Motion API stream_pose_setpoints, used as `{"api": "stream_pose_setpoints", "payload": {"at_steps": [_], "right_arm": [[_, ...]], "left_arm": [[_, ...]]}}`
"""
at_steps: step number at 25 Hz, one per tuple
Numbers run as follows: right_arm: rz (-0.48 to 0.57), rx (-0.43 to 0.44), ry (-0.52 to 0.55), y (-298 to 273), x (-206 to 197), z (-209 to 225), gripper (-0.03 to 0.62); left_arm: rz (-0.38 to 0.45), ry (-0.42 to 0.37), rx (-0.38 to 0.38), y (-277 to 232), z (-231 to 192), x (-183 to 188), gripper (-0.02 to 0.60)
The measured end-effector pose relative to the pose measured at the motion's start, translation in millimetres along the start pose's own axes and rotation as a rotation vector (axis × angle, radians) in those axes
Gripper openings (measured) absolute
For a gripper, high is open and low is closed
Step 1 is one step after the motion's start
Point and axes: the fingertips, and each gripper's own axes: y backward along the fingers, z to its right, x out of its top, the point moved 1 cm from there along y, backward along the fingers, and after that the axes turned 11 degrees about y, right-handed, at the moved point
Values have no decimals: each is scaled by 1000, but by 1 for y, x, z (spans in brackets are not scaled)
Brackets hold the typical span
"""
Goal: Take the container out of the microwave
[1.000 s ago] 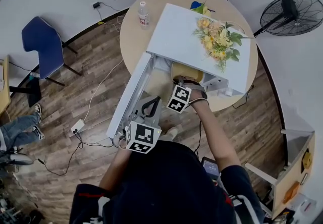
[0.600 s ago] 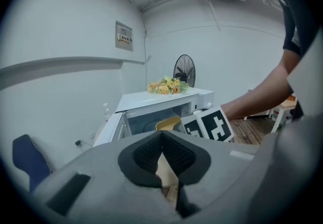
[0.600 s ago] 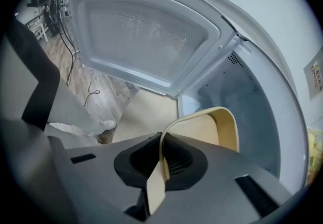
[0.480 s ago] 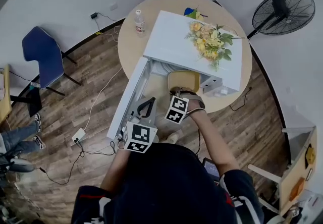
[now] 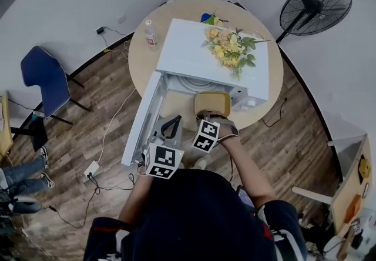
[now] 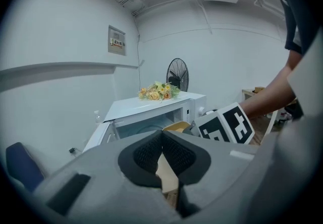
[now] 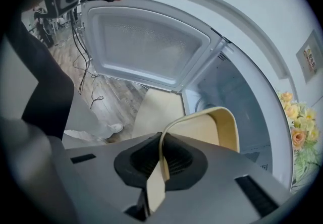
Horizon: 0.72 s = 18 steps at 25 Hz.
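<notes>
White microwave [image 5: 194,48] sits on the round table [image 5: 147,60], front facing the table's near edge, door [image 5: 140,127] swung wide open to the left, cavity exposed. Pale yellow container [image 5: 212,103], shallow and squarish with rounded corners and a thin upright wall, is roughly level at the cavity mouth and partly out past the front opening. Its near rim is pinched between the jaws of the right gripper [image 7: 162,161].
</notes>
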Motion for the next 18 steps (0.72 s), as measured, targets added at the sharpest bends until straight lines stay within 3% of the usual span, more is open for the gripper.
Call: {"api": "stream_pose_setpoints", "payload": {"at_steps": [18], "right_arm": [[-60,20,-134,40,-41,-28,15]], "left_arm": [[56,-52,-122,-20,38,30,12]]}}
